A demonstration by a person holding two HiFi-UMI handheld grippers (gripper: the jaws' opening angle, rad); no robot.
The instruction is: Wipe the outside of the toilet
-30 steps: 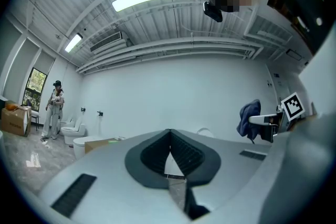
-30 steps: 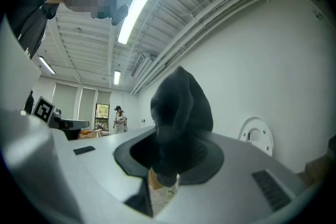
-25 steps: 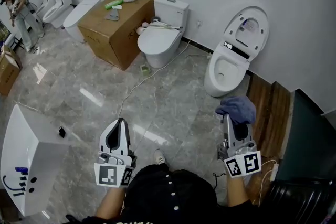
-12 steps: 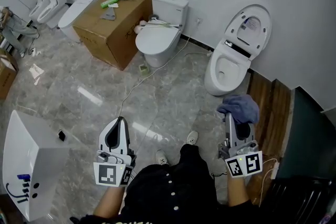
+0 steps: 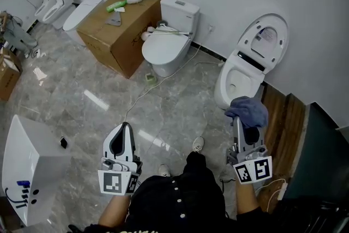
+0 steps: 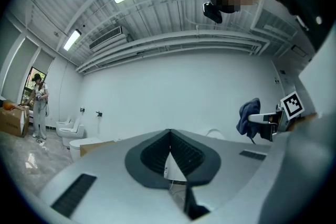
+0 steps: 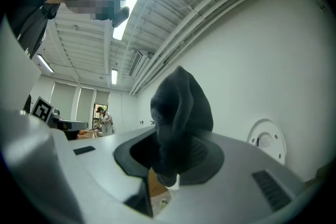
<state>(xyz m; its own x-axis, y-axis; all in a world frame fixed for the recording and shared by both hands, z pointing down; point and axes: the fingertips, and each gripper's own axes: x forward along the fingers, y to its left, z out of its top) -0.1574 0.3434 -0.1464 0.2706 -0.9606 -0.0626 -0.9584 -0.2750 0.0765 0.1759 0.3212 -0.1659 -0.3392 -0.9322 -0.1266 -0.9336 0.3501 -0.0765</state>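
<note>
A white toilet (image 5: 240,82) with its lid (image 5: 265,35) raised stands against the far wall at the right. My right gripper (image 5: 240,127) hangs just in front of its bowl, shut on a bunched blue cloth (image 5: 248,111). In the right gripper view the cloth (image 7: 178,123) rises dark between the jaws, with the toilet's lid (image 7: 268,140) at the right. My left gripper (image 5: 121,141) is held over the floor at the lower left, jaws closed together with nothing between them. The left gripper view shows the cloth (image 6: 248,117) at the right.
A second white toilet (image 5: 166,46) with a tank stands beside a cardboard box (image 5: 117,30) with small items on top. A cable (image 5: 158,82) trails across the marble floor. A white basin (image 5: 24,166) lies at the lower left. Wooden flooring (image 5: 283,117) and a dark cabinet (image 5: 319,155) are at the right.
The view has shifted forward and right; the lidded toilet now sits closer to the blue cloth. A foot has stepped ahead. Both grippers keep their pose and grip.
</note>
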